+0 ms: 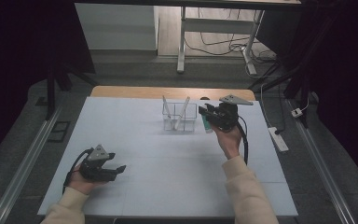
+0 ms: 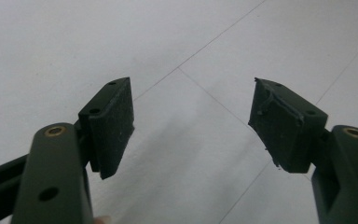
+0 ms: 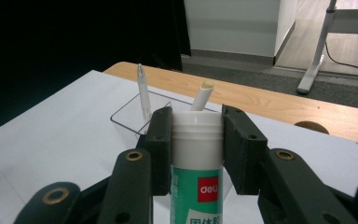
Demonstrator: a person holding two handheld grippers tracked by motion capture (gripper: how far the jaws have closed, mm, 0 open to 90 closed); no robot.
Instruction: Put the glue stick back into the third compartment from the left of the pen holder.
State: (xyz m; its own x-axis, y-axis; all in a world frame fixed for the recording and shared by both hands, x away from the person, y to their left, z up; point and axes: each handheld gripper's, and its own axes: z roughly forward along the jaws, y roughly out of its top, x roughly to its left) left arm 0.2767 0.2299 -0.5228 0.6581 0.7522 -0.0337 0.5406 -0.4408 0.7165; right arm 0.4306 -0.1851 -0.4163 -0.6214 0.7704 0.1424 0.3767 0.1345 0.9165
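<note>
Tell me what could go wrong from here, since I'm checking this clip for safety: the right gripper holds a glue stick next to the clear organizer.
1. The right gripper clamps the glue stick just below its white cap, so the stick could pivot or slip when lowered.
2. The clear organizer looks light, and a nudge from the jaws might push or tip it.
3. Two white pens lean inside it; the descending stick could strike them and jam.
</note>
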